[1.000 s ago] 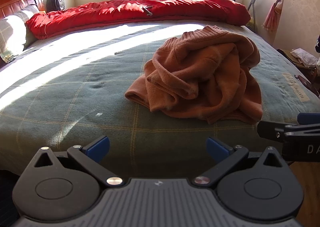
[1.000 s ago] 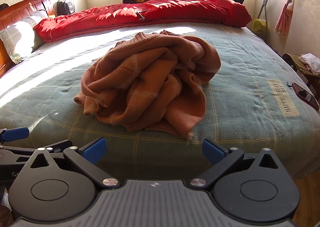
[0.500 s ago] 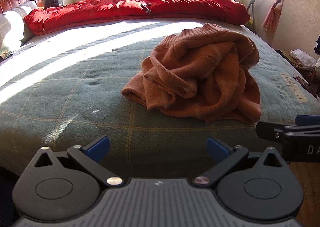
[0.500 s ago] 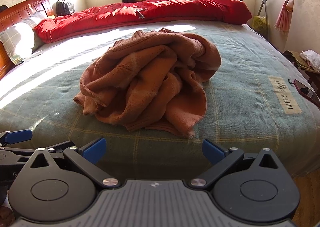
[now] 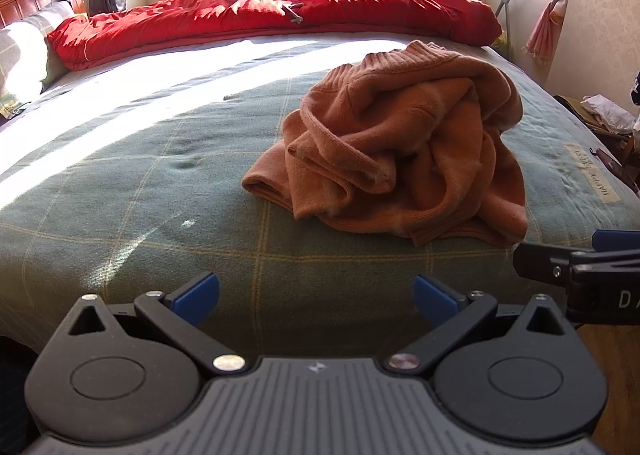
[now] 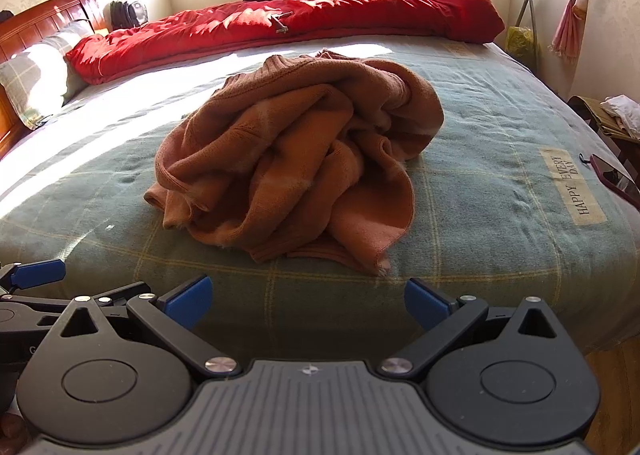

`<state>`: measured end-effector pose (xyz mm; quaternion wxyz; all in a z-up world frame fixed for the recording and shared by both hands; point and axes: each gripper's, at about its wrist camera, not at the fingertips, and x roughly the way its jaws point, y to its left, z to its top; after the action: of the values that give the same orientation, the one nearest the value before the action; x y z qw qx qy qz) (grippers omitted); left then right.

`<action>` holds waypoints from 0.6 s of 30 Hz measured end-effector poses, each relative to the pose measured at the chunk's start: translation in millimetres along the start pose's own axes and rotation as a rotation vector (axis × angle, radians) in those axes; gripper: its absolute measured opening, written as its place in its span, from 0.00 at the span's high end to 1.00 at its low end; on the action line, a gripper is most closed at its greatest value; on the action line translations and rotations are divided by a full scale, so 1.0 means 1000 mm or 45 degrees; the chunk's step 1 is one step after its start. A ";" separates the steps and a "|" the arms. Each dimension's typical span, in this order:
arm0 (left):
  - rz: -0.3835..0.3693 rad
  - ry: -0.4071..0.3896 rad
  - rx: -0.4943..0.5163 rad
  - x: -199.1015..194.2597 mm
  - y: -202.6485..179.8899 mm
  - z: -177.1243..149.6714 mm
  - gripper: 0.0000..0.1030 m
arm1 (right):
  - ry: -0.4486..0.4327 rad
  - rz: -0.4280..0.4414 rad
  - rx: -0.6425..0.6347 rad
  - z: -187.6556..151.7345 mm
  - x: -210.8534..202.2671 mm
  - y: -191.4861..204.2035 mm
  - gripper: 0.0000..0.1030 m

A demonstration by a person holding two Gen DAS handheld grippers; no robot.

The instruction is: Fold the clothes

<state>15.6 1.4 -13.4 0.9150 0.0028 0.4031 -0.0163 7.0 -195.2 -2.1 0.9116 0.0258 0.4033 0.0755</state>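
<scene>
orange sweater [image 5: 404, 159], green plaid bedspread [image 5: 160, 183], red quilt [image 5: 260, 21]

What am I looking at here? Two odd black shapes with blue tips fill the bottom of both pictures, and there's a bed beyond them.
Those shapes are hand-held grippers, one per hand, each with a camera looking along its two blue-tipped fingers. One picture is from the left gripper, the other from the right gripper. Both are open and hold nothing. Ahead, on the green checked bedspread, lies a crumpled orange sweater, not yet folded. A red quilt lies along the far side of the bed.
</scene>
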 end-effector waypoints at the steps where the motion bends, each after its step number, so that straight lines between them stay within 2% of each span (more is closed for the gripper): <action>1: 0.000 0.001 0.000 0.001 0.000 0.000 0.00 | 0.001 0.000 -0.003 0.000 0.001 0.000 0.00; 18: -0.005 0.017 -0.013 0.011 0.002 0.003 0.00 | 0.016 -0.004 -0.003 0.004 0.013 0.000 0.00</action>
<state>25.6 2.9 -19.3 0.9123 -0.0025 0.4092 -0.0161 18.6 -193.5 -9.3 0.9092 0.0235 0.4090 0.0747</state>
